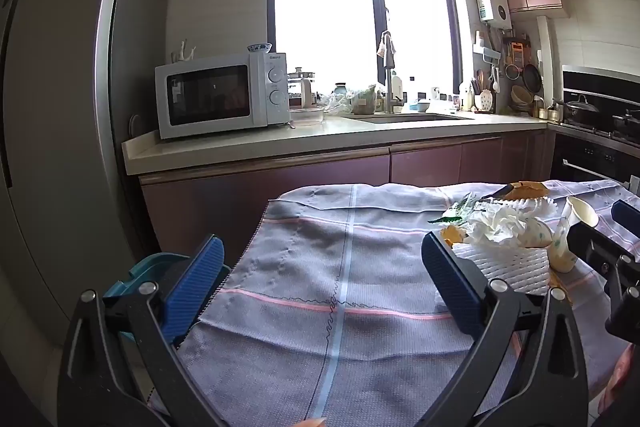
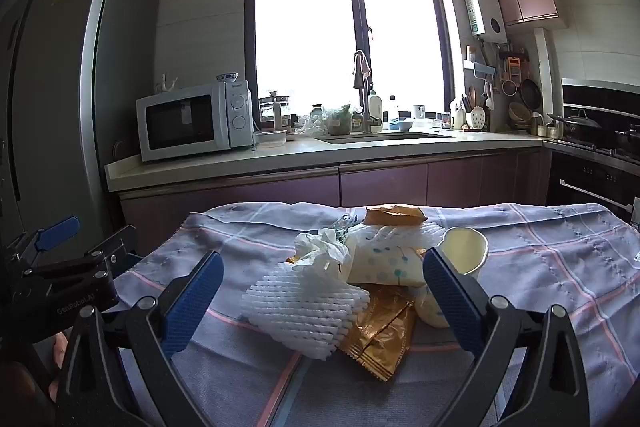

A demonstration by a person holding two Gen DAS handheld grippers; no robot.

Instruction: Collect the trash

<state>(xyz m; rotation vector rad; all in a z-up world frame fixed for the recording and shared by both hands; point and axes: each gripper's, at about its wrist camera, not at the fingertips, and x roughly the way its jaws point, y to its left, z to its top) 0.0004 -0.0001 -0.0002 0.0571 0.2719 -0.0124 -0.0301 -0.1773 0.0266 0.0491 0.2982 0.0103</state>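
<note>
Kitchen table under a checked cloth [image 2: 540,259]: trash pile sits dead ahead of my right gripper [image 2: 324,301], foam net [image 2: 304,311] between its wide-open, empty jaws with its long axis running crosswise, gold wrapper [image 2: 380,343] just beside it and paper cup [image 2: 466,251] past the right finger. My left gripper [image 1: 320,291] is also wide open and empty over bare cloth, pile off to its right, so right is nearer. Teal bin [image 1: 150,273] peeks behind the left finger, contents hidden.

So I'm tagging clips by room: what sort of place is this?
A home kitchen, most likely: a microwave on the counter, a sink with faucet under the window, and a stove with a pot at right.
</note>
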